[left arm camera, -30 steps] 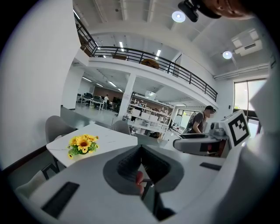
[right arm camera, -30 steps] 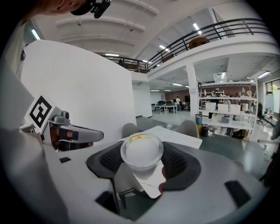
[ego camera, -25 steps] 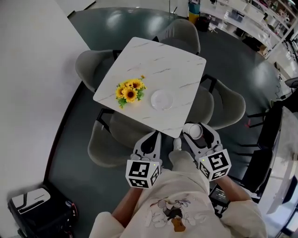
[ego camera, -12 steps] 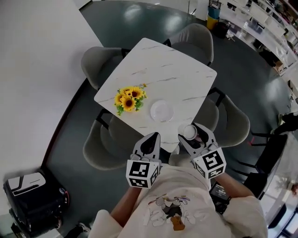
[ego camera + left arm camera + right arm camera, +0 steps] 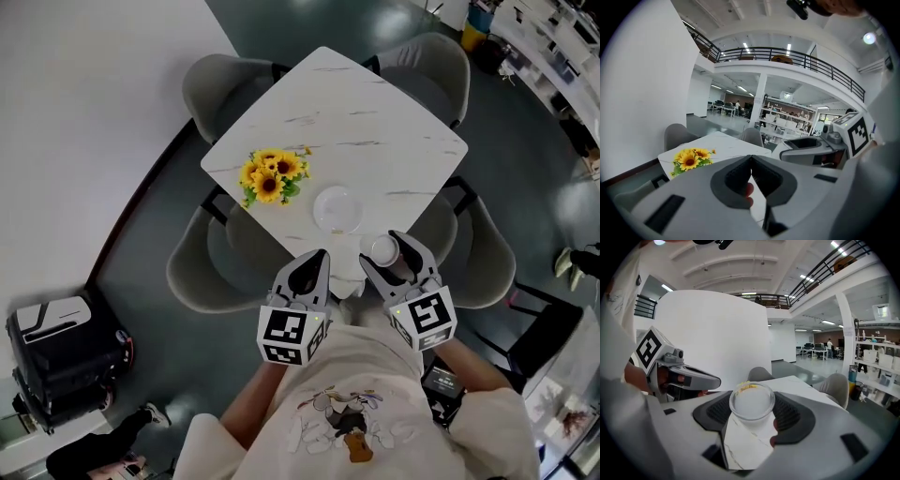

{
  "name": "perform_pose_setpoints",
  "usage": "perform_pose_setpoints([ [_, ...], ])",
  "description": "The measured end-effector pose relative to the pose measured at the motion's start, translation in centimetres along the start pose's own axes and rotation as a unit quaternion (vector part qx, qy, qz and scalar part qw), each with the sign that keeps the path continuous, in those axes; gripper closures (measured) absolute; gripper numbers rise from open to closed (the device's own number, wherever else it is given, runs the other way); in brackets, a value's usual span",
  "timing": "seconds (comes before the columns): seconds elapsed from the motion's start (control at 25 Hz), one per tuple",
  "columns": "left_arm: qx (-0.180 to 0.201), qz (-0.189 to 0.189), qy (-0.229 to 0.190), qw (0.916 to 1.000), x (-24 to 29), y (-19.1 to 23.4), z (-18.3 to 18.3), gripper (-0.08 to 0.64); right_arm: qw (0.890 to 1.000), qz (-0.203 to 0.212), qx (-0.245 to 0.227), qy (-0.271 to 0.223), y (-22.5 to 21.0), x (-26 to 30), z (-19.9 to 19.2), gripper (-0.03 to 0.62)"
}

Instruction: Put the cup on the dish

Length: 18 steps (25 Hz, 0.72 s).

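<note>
Right tool (image 5: 387,251): my jaws are clamped on the cup (image 5: 751,402), a small clear tumbler with a round rim, held over the near corner of the surface (image 5: 375,122).
Left tool (image 5: 312,265): jaws together, nothing between them.
Dish (image 5: 337,209): clear, round, on white marble, near the cup but apart.
Sunflowers (image 5: 270,176): beside the dish.

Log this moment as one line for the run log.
right gripper: shut on cup | left gripper: shut, empty | cup: held, short of dish | dish: bare, by sunflowers
</note>
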<state>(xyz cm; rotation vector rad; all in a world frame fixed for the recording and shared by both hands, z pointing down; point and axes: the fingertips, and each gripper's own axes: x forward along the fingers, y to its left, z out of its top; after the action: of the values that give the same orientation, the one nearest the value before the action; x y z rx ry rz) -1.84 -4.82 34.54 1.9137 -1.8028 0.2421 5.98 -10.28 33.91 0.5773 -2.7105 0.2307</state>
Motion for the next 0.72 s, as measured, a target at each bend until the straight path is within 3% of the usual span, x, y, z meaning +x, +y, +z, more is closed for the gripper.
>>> perform_pose_setpoints([
  [0.32,0.019,-0.004,-0.005,0.9998,1.6,0.7,0.8,0.557,1.0,0.0,0.011,0.011,-0.9,2.2,-0.4,0.321],
  [0.72,0.008,0.003,0.006,0.9999,3.3,2.5,-0.1,0.557,1.0,-0.006,0.018,0.02,-2.0,4.6,-1.4,0.321],
])
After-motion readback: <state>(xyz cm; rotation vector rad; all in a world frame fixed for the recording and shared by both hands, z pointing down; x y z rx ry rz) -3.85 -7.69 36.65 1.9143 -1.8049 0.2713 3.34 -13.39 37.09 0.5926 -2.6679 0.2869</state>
